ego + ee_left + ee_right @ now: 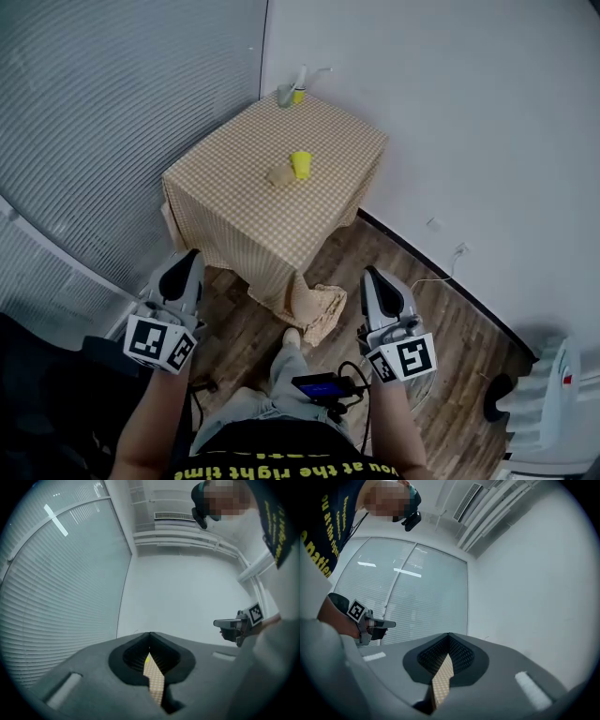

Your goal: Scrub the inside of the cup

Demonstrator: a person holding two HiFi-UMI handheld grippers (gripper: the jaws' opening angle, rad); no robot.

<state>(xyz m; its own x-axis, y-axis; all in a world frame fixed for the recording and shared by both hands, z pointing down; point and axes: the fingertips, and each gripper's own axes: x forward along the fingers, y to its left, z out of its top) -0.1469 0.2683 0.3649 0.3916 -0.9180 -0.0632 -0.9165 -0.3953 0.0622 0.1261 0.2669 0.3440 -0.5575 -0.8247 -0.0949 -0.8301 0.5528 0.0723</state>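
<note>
Scrubbing has not begun. This looks like the approach, with both tools held level and well short of the work. The left gripper (190, 261) has its jaws pressed together with nothing between them, and the right gripper (373, 279) is the same, its jaws closed on air. Ahead of both jaw tips, well apart from them, stands the tabletop (234, 202) under a checked cloth. Near its middle sits the yellow cup (300, 164), upright as far as can be told, roughly between the lines along which the two pairs of jaws point. Just beside the cup, on the side toward the left jaws, lies a tan pad (279, 175), probably the scrubber; whether it touches the cup is unclear. Next, I judge, both pairs of jaws need to come up to the tabletop and open: one to steady the cup by its wall, the other to pick up the pad, before anything can go inside the cup.
</note>
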